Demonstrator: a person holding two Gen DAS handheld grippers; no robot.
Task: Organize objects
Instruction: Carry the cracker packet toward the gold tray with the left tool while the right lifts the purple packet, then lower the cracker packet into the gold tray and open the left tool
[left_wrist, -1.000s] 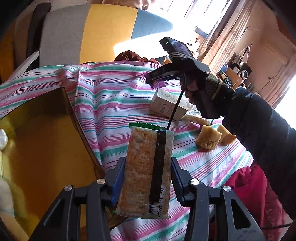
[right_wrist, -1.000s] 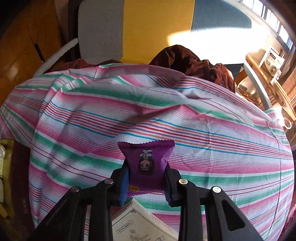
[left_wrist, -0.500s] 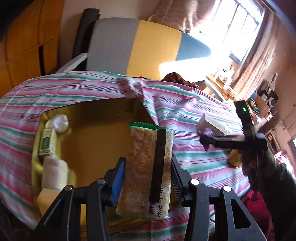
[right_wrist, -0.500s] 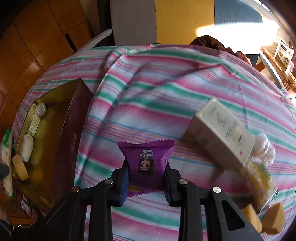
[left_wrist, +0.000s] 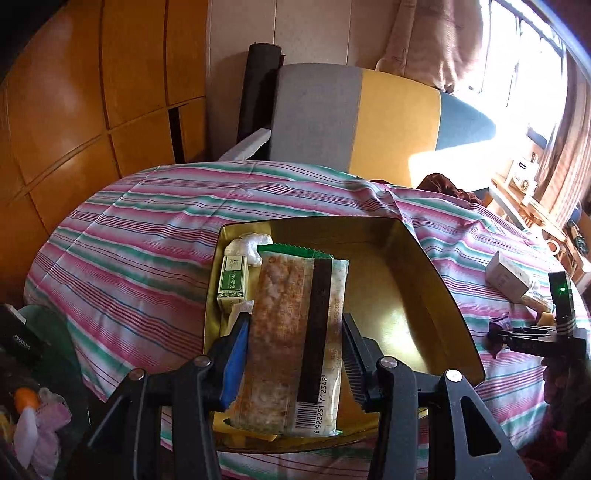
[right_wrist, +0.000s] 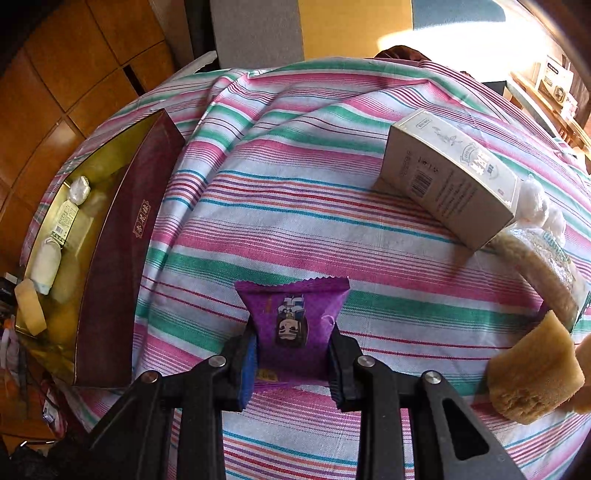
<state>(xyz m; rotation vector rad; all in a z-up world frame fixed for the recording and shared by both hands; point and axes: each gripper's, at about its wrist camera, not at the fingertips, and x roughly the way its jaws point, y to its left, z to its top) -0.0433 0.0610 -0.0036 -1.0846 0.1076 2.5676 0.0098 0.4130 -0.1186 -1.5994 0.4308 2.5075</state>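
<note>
Fingers of the left gripper are clamped on a long snack pack, which has been swung from above the striped desk to directly over the gold tin. Its release there seems near. Meanwhile a purple sachet is kept pinched by the right gripper, carried back above the cloth, well apart from the tin.

A barcode with the digits 6922251712348 stood at the lower end of the long snack packet at the frame's centre. Print on the green carton, the maroon box and the white carton was too small to read.
</note>
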